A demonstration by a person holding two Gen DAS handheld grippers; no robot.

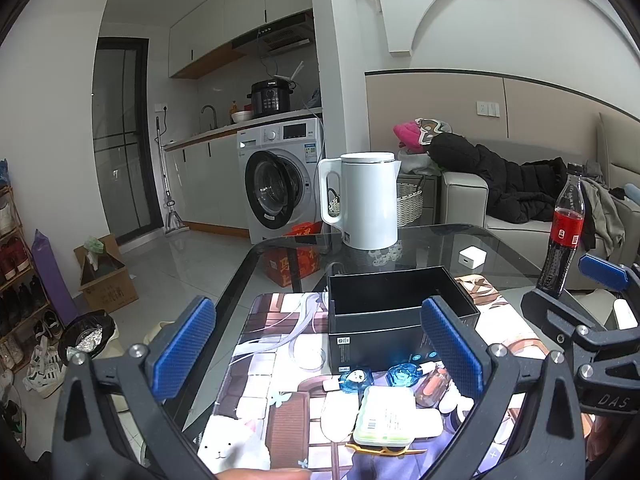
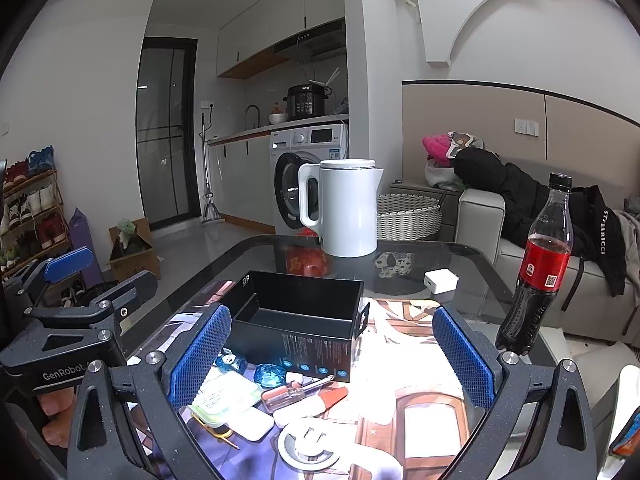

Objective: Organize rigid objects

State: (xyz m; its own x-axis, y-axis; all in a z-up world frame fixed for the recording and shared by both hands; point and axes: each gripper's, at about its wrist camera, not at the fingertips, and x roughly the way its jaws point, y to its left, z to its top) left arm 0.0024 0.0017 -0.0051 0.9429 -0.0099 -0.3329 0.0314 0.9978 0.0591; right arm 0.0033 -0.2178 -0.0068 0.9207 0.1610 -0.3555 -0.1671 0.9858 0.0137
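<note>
An open black box stands empty on a printed mat on the glass table. Small items lie in front of it: two blue clear pieces, a green-rimmed white case, a small screwdriver with a clear handle, a white flat pad and a yellow clip. My left gripper is open above the items, holding nothing. My right gripper is open above them too, empty.
A white kettle stands at the table's far side. A cola bottle stands at the right edge. A white charger cube lies behind the box. A sofa is at the right.
</note>
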